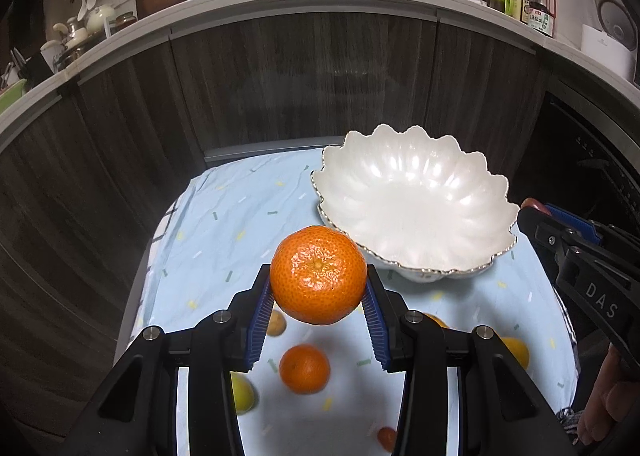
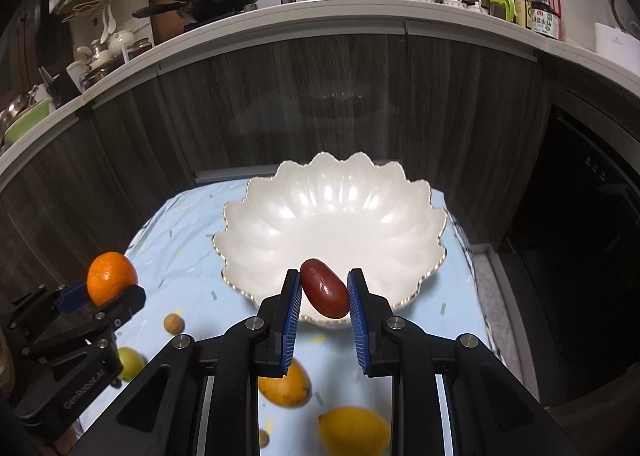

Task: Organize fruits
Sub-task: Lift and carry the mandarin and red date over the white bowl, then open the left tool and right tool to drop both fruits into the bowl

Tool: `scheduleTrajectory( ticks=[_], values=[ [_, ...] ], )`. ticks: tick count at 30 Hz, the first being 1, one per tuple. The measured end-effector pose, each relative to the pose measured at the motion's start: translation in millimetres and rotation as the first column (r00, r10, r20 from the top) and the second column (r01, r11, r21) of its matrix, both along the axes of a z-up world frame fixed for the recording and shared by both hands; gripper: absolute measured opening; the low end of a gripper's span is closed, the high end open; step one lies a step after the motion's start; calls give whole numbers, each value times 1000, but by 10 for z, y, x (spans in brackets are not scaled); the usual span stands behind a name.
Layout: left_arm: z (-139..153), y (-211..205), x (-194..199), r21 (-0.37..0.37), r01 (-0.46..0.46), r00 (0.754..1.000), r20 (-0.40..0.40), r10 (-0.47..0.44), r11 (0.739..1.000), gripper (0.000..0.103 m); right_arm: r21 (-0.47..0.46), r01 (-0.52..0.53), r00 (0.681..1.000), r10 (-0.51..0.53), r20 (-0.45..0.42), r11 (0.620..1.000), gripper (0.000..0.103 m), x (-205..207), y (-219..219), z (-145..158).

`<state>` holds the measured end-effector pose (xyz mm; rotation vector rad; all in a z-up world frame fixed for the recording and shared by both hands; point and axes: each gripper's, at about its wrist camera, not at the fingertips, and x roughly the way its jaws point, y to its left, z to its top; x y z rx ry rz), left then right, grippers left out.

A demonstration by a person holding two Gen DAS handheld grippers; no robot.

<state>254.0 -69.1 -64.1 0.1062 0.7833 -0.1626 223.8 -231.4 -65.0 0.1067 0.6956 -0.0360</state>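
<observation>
Now the right gripper's point(image 2: 325, 292) fingers clamp a red date point(image 2: 324, 293) — long axis tilted — left's point(image 1: 319, 288) clamp a tangerine point(image 1: 319, 274).

Left gripper point(image 1: 319, 296): black moulded body, 2 fingers, each faced with a blue ribbed pad point(image 1: 260, 326). 4 round silver screw heads sit on the finger linkages, 2 per side. Each outer link has a triangular cut-out. Seen from the right wrist view, its side bears white lettering "GenRobot.AI" and small silver screws.

Right gripper point(image 2: 324, 294): same build, with black links, blue ribbed pads point(image 2: 294, 320), 4 silver screw heads and triangular cut-outs. Seen from the left wrist view, its side carries white letters "DAS".

Fingertips of a hand point(image 1: 604, 412) show at the frame edge.
</observation>
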Motion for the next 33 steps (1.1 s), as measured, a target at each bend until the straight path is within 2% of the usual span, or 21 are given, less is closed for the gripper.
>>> scheduleTrajectory(
  ticks=[22, 33],
  values=[
    [-191, -362, 574, -21, 68, 998, -1, -68, 997, 42, -4, 46, 999, -46, -9, 999, 25, 471, -288, -164],
    [-362, -508, 805, -12, 105, 994, -21, -105, 994, 42, 5, 53, 997, -53, -50, 999, 25, 670, -405, -366]
  ],
)
